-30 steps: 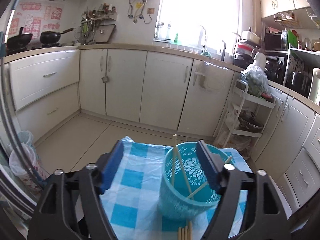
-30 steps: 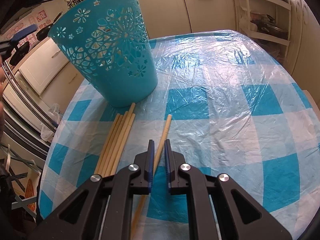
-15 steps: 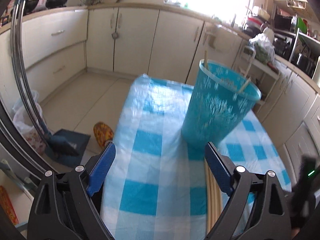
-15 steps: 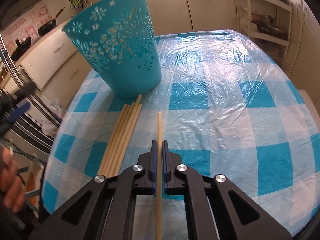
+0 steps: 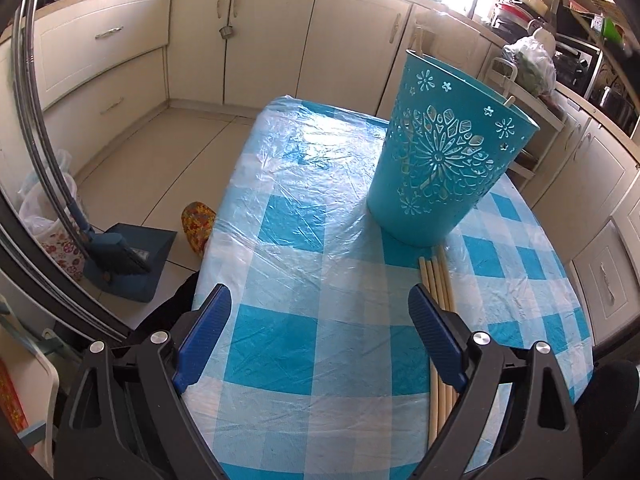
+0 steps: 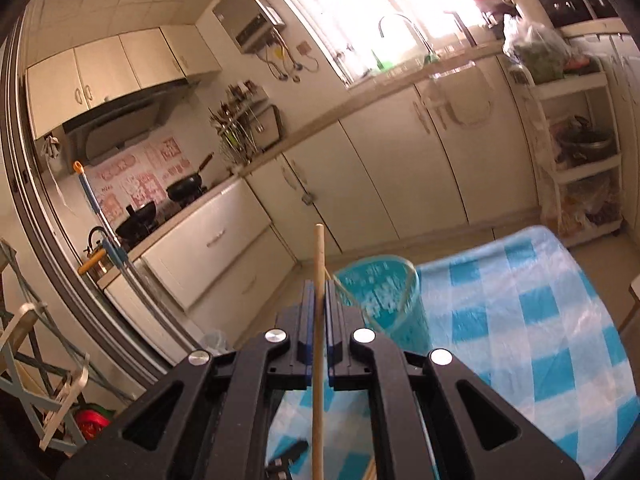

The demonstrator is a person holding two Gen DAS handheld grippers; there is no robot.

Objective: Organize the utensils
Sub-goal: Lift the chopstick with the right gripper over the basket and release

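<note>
A teal cut-out basket [image 5: 444, 160] stands on the blue-checked table [image 5: 304, 264]; a chopstick tip shows at its rim. Several wooden chopsticks [image 5: 438, 304] lie side by side just in front of the basket. My left gripper [image 5: 320, 332] is open and empty, low over the table's near end, its right finger over the chopsticks. My right gripper [image 6: 319, 292] is shut on one wooden chopstick [image 6: 319, 320] and holds it up in the air, above and left of the basket [image 6: 384, 300].
White kitchen cabinets [image 5: 260, 40] run around the table. A dustpan and brush [image 5: 124, 256] and a slipper [image 5: 196, 228] lie on the floor to the left. A white shelf rack [image 6: 576, 152] stands at the right.
My right gripper has lifted the single chopstick off the table and tipped it upward near the basket. My left gripper has drawn back toward the table's near end, still open.
</note>
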